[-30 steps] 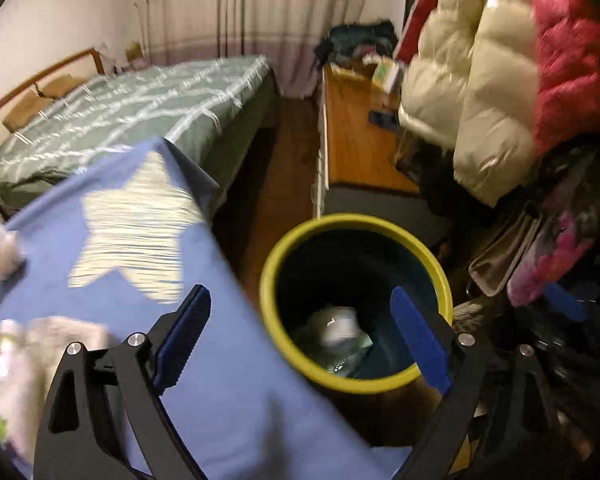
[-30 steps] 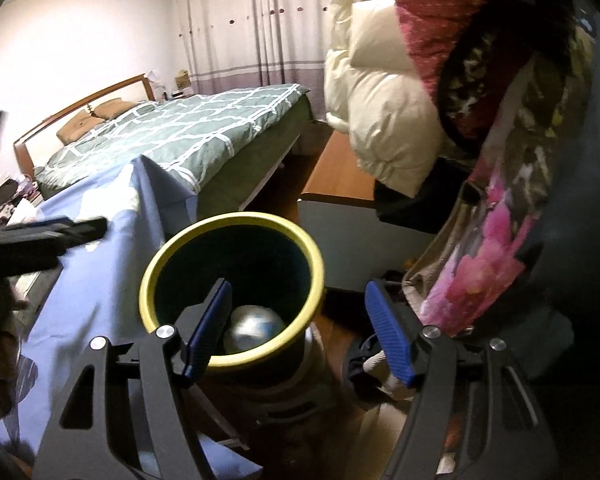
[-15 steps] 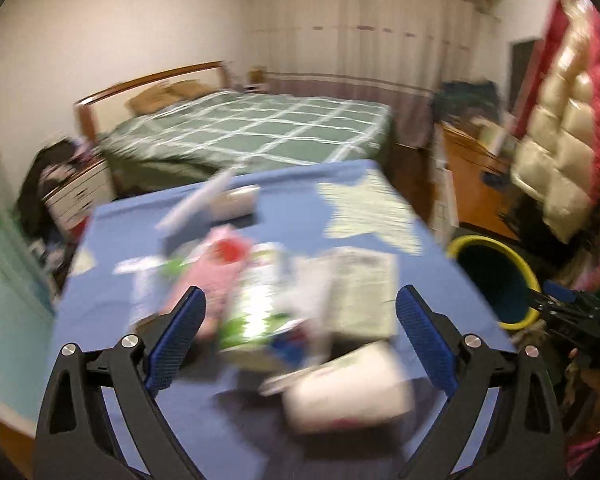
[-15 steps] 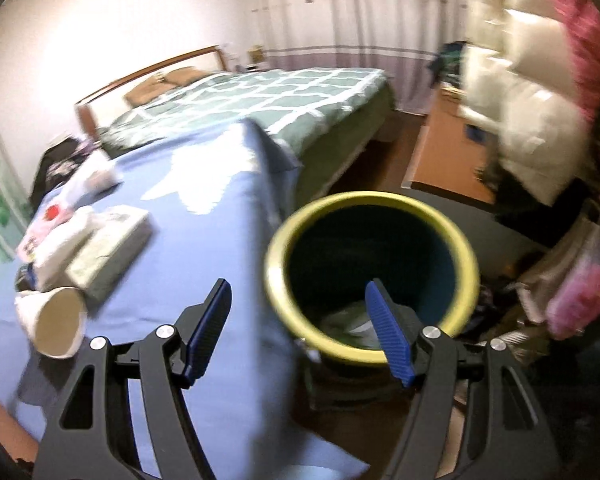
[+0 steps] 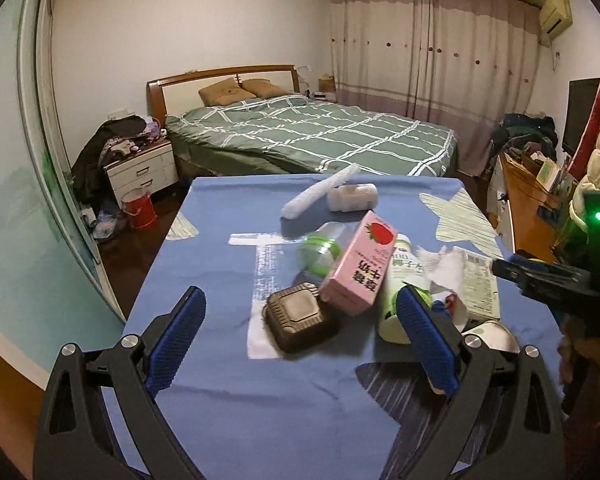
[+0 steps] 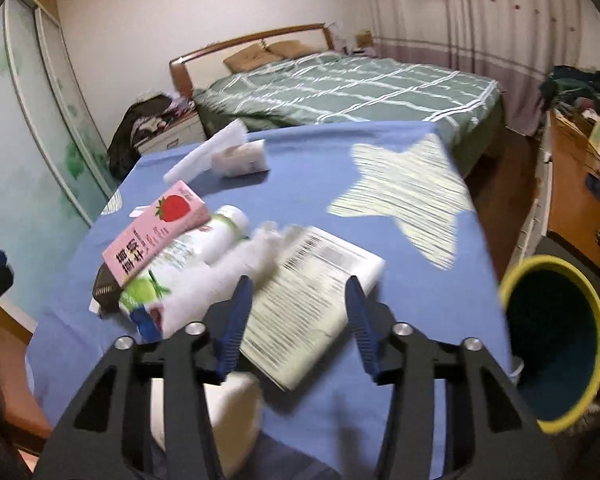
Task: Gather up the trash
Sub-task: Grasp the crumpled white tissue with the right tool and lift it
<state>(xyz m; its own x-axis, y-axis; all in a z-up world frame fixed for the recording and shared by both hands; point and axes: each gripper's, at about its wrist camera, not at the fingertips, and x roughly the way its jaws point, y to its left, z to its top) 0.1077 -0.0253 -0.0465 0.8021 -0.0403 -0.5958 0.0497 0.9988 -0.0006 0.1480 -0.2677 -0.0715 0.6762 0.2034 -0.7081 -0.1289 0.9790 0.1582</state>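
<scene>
Yellow-rimmed bin point(image 6: 556, 344) beside table, contents too dark to tell; both jaws wide, empty.

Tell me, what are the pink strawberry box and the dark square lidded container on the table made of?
The pink strawberry box looks like coated paperboard: sharp folded edges, smooth printed faces. The dark square container seems to be moulded plastic, matte brown-black with ribbed rims, though the material isn't certain from here.

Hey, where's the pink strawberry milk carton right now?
The pink strawberry milk carton lies mid-table in the left wrist view, propped over the dark brown container and beside the green-labelled bottle.
</scene>
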